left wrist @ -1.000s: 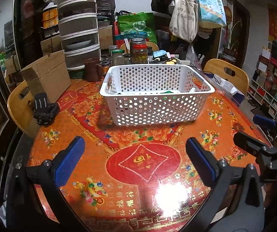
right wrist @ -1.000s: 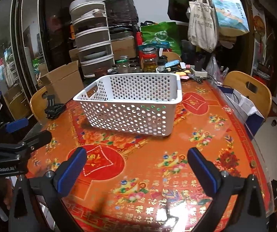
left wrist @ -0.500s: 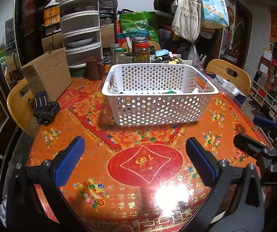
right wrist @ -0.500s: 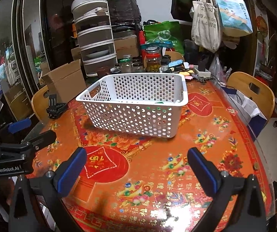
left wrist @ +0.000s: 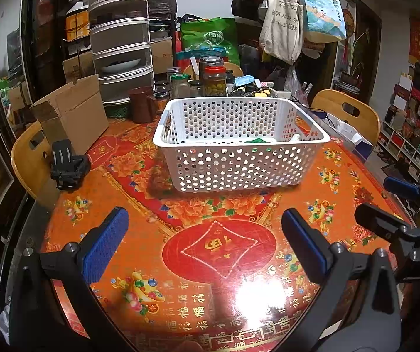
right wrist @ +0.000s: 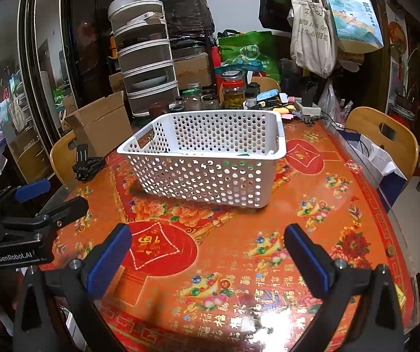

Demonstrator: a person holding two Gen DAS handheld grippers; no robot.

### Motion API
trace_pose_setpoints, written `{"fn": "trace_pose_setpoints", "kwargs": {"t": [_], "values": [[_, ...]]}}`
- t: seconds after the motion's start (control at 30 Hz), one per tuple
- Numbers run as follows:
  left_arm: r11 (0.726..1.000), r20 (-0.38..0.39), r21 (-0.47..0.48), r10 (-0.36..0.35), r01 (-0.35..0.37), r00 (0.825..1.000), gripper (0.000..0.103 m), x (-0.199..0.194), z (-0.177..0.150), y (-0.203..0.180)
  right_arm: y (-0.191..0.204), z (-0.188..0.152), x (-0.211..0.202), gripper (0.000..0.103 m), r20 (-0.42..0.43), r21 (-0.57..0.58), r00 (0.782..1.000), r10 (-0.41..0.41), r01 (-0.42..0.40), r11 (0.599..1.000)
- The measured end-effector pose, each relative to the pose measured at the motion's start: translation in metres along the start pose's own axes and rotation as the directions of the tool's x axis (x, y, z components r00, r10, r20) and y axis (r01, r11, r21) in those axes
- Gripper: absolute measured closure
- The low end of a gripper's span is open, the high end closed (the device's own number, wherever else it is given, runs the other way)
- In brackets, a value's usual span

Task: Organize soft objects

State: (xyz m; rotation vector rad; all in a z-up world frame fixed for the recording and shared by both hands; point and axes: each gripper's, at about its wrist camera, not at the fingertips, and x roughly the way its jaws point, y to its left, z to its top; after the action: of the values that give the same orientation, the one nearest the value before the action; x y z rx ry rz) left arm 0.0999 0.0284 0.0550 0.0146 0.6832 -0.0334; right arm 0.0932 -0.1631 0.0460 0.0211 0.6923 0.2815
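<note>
- The left hand-held gripper [left wrist: 204, 243] is being held above the near part of the bench [left wrist: 342, 205], its blue-padded jaws spread wide with nothing between them.
- The right hand-held gripper [right wrist: 207, 252] is being held likewise, jaws spread and empty.
- The white perforated basket [left wrist: 239, 170] is being kept at the middle of the bench, well apart from both grippers.
- Soft objects [left wrist: 256, 140], green and white, are being glimpsed low inside the basket; their kind cannot be told.
- A cardboard box [left wrist: 74, 114] is being seen left of the basket.
</note>
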Motion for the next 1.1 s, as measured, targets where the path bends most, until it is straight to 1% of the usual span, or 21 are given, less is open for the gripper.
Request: {"fn": "trace_pose_setpoints", "kwargs": {"t": [1.1], "values": [[1.0, -0.008, 0.007, -0.011, 0.011, 1.0, 0.0, 0.0011, 0.002, -0.0004, -0.0037, -0.0004, 0.0016, 0.0, -0.009, 0.01, 1.0, 0.004, -0.004, 1.0]]}}
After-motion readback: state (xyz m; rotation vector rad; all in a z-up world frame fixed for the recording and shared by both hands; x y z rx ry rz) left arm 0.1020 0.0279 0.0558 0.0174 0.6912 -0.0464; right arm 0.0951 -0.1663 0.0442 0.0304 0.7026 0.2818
